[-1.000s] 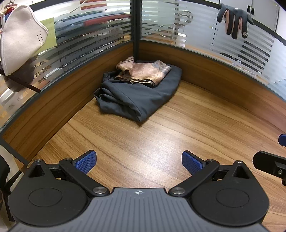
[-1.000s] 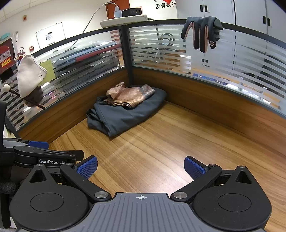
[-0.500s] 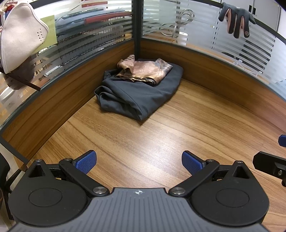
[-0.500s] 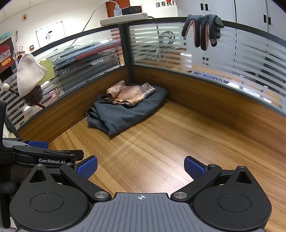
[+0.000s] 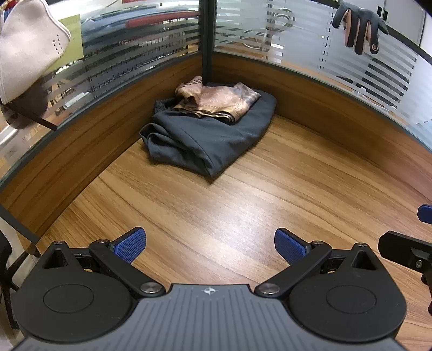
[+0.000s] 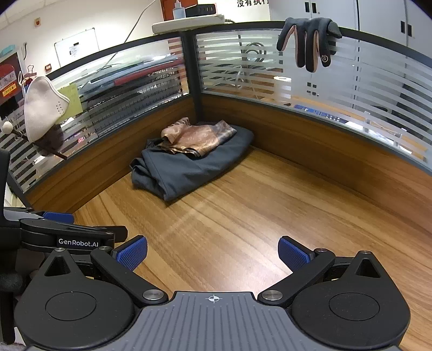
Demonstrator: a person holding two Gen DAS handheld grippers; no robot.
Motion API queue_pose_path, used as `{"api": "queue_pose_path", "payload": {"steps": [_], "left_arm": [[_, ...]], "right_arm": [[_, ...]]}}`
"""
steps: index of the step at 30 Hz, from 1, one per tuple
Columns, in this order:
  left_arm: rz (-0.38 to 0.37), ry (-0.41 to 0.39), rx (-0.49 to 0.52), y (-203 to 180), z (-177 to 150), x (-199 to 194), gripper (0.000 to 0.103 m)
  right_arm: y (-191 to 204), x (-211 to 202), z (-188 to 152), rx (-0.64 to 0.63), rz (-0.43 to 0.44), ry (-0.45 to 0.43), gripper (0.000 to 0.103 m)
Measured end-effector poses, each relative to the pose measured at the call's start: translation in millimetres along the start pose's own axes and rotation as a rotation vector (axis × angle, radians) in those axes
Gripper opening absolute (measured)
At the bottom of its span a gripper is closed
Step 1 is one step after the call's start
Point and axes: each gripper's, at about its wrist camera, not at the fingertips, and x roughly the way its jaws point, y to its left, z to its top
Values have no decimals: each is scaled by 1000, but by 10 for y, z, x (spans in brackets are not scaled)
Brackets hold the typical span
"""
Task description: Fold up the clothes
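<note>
A folded dark grey garment [image 5: 213, 137] [image 6: 189, 167] lies in the far corner of the wooden desk [image 5: 243, 216] [image 6: 243, 216]. A folded brown patterned garment [image 5: 216, 101] [image 6: 197, 136] rests on top of it. My left gripper [image 5: 210, 245] is open and empty, low over the desk, well short of the pile. My right gripper [image 6: 213, 253] is open and empty, also near the front. The left gripper's body shows at the left of the right wrist view [image 6: 67, 235], and the right gripper shows at the right edge of the left wrist view [image 5: 407, 248].
Wood-and-striped-glass partitions [image 5: 337, 89] [image 6: 337, 118] wall the desk corner. A dark glove [image 5: 356, 29] [image 6: 307, 40] hangs over the right partition. A white mask [image 5: 24, 51] [image 6: 43, 108] hangs at the left. A power strip [image 6: 189, 23] sits on the corner post.
Both views have shifted slightly; the pile sits a little lower and nearer in the frames. Both grippers stay open and the clothes have not moved.
</note>
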Motion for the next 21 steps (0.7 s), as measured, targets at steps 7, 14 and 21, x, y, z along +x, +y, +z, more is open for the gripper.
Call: {"api": "queue_pose_path", "payload": {"steps": [7,14,21], "left_arm": [[3,27,-33,126,-22,188,102],[25,36,-31,305,7,425,102],[55,48,-30,413,137,715,102]], "right_arm": [[-55,163,71,13,-7,44,103],[-89,580,297,-18,5,92,103],[-72,1172,749,-114,26,89,102]]}}
